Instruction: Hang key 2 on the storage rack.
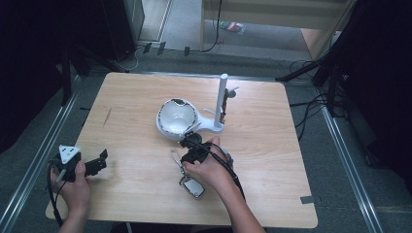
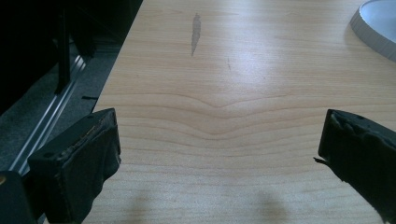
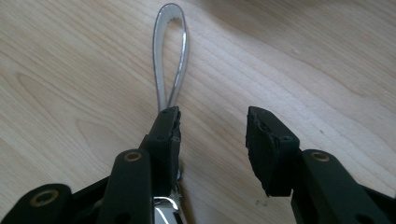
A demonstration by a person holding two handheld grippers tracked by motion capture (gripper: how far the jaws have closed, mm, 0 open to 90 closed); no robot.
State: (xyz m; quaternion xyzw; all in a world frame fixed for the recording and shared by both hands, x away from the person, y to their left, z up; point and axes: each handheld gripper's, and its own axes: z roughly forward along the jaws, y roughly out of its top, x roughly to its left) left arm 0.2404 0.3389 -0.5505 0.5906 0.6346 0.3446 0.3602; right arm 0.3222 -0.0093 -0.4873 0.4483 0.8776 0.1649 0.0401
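Note:
A key fob (image 1: 195, 188) with a pale loop strap (image 1: 174, 156) lies on the wooden table (image 1: 272, 160), just in front of a white desk magnifier lamp (image 1: 176, 118). My right gripper (image 1: 190, 143) is held over the strap, close to the lamp's head. In the right gripper view it (image 3: 212, 121) is open with bare wood between the jaws. Its left jaw sits on top of the loop strap (image 3: 170, 51), and a shiny metal piece (image 3: 164, 211) shows below that jaw. My left gripper (image 1: 103, 161) is at the table's left front, wide open (image 2: 219, 135) and holding nothing.
The lamp's upright white post (image 1: 222, 94) rises behind its round head. The lamp's ridged rim (image 2: 373, 28) shows at the top right of the left gripper view. A dark streak (image 2: 195, 32) marks the wood. Metal rails (image 1: 34, 165) and cables surround the table.

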